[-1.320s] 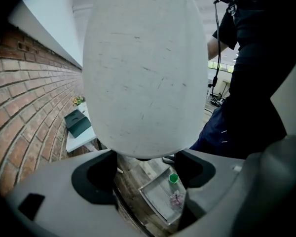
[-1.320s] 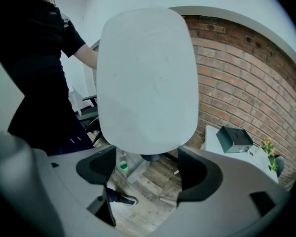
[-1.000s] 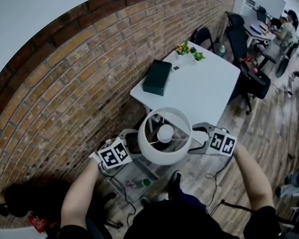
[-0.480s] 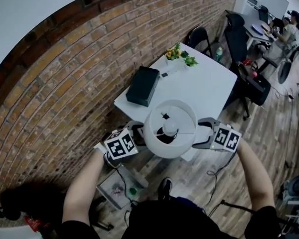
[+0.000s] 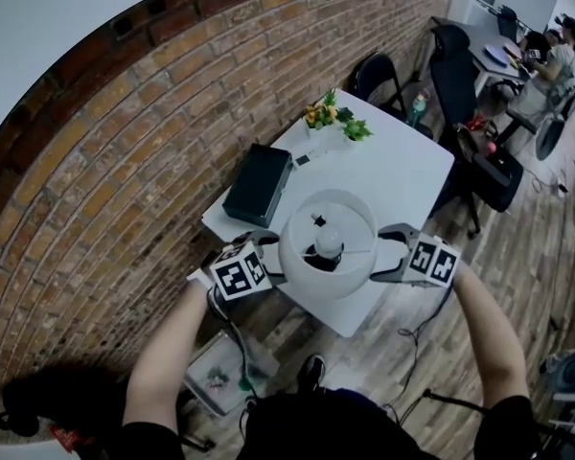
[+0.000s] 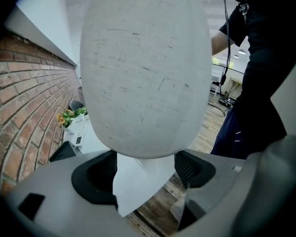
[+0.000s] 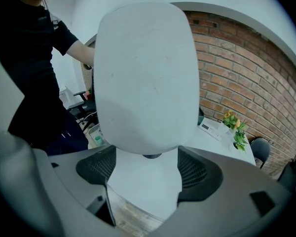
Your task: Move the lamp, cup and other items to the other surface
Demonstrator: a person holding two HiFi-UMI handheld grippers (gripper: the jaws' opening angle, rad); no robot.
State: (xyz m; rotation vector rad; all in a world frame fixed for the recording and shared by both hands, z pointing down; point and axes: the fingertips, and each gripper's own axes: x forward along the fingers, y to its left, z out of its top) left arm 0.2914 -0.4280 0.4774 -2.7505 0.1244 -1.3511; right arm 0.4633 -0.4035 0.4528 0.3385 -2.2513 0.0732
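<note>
A white lamp with a round shade [image 5: 328, 247] hangs between my two grippers, over the near corner of the white table [image 5: 398, 175]. My left gripper [image 5: 268, 259] presses on the shade's left side and my right gripper [image 5: 391, 255] on its right side. In the left gripper view the shade [image 6: 145, 73] fills the space above that gripper's [image 6: 144, 174] wide-open jaws. The right gripper view shows the same: the shade [image 7: 145, 78] sits against the spread jaws of that gripper [image 7: 144, 172]. The bulb shows inside the shade from above. The lamp's base is hidden.
On the table lie a black box [image 5: 257, 184], a small white device [image 5: 303, 158] and a pot of flowers [image 5: 331, 118]. Black chairs [image 5: 379, 73] stand at its far side. A brick wall [image 5: 125, 161] runs along the left. A low cart [image 5: 220, 377] is by my feet.
The lamp and both grippers have come closer to the white table; the shade now overlaps the table's near corner. The hold on the shade is the same.
</note>
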